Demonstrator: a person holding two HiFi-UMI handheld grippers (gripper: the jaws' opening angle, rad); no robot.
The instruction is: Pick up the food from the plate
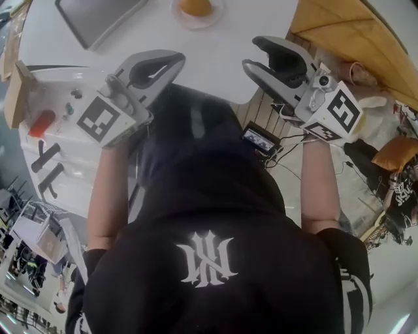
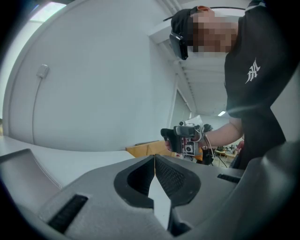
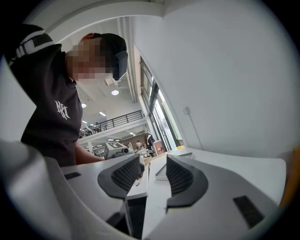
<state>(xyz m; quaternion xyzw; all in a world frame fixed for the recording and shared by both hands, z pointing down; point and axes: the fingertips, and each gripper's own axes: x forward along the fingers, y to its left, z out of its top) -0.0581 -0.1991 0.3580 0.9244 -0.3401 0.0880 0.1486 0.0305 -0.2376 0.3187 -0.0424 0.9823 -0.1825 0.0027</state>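
Observation:
An orange piece of food (image 1: pixel 195 6) sits on a clear plate (image 1: pixel 210 21) at the far edge of the white round table (image 1: pixel 215 65) in the head view. My left gripper (image 1: pixel 171 64) hovers over the table's near side, well short of the plate. In the left gripper view its pads (image 2: pixel 161 173) meet with nothing between them, so the left gripper (image 2: pixel 154 161) is shut. My right gripper (image 1: pixel 253 52) is held at the table's right edge. Its jaws stand apart and empty in the right gripper view (image 3: pixel 153 173). Each gripper view shows the other gripper and the person's black hoodie.
A grey tray (image 1: pixel 98 19) lies at the table's far left. A white side surface holds a wooden block (image 1: pixel 16 91), an orange item (image 1: pixel 40 122) and black tools (image 1: pixel 49 166). Brown boards (image 1: pixel 353 32) stand right of the table, with a small device (image 1: pixel 261 139) below.

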